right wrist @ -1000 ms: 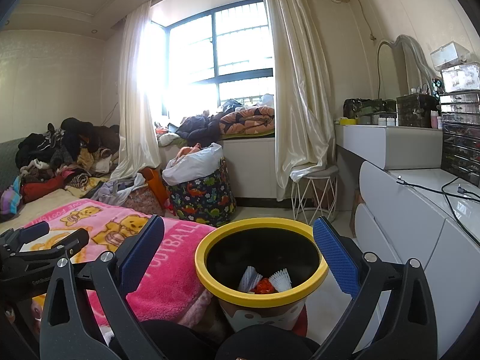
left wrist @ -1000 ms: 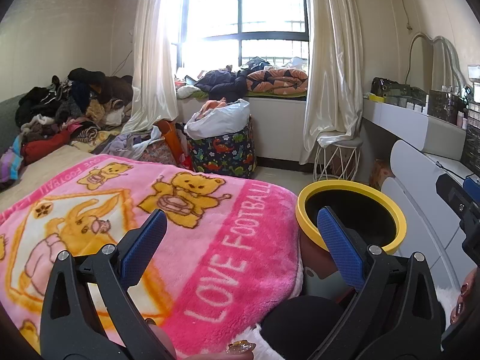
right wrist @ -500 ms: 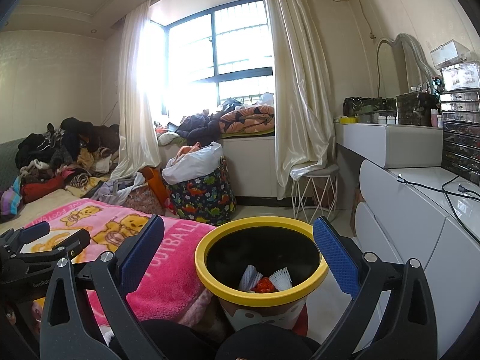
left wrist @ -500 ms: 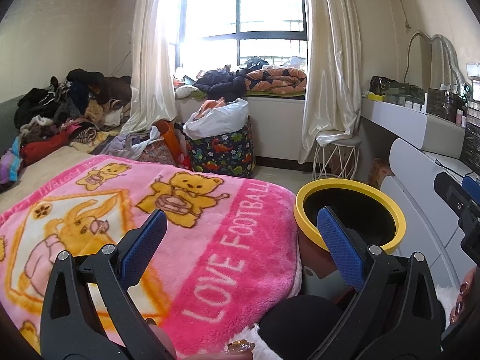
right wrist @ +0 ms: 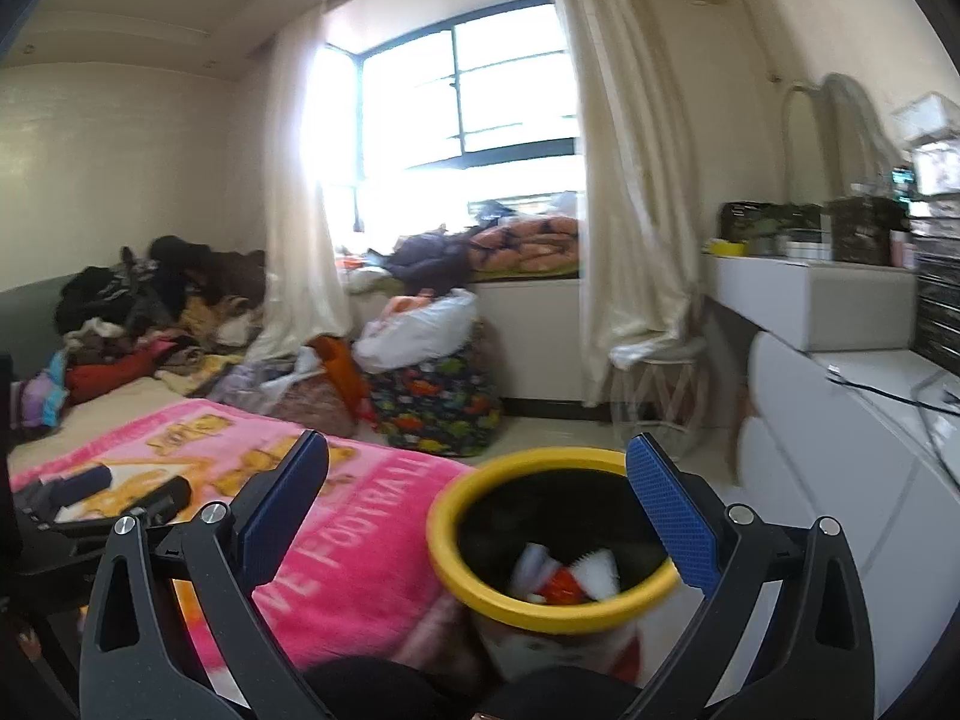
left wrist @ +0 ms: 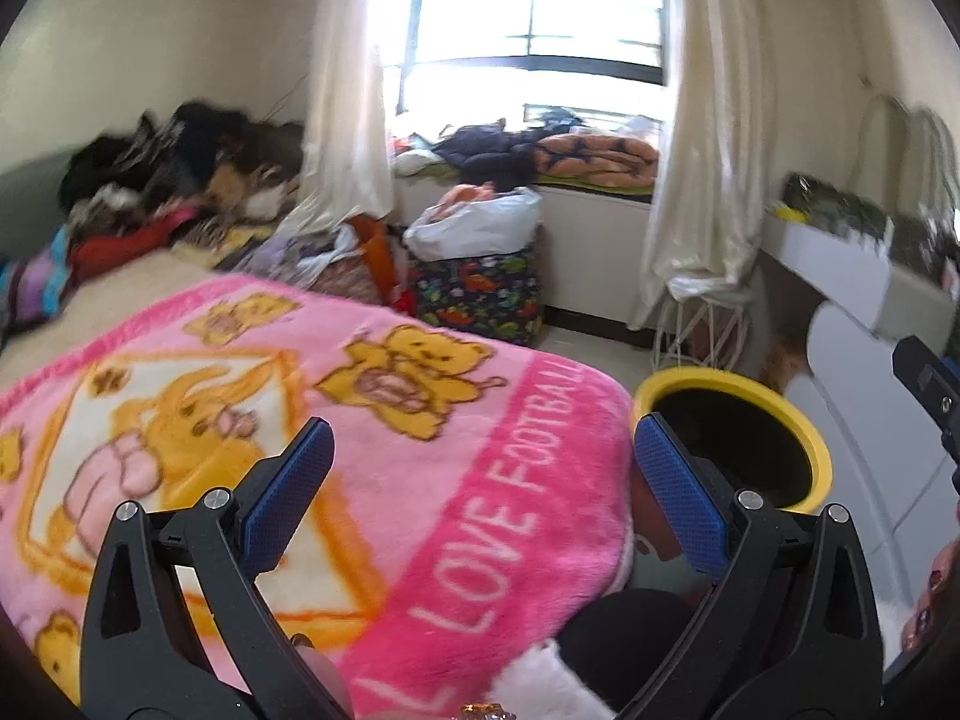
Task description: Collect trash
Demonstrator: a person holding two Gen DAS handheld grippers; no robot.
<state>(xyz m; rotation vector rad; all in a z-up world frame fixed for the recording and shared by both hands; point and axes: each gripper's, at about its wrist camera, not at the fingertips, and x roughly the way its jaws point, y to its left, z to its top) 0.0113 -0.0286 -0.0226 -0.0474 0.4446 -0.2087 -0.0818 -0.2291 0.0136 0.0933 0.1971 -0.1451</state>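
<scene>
Trash, blurred white and red scraps (right wrist: 564, 576), lies in the yellow-rimmed round bin (right wrist: 480, 591) beside my bed's pink fleece cartoon-bear blanket (left wrist: 420, 480). My right gripper (right wrist: 477, 501) gapes wide above it, holding nothing; my left gripper (left wrist: 480, 474) hangs equally wide and empty over the blanket. The bin's base is hidden.

A pink cartoon-bear blanket (left wrist: 336, 456) covers the bed; clothes (left wrist: 180, 180) are heaped behind it, with a dinosaur-print laundry bag (left wrist: 480, 294) under the window (left wrist: 534, 18).
</scene>
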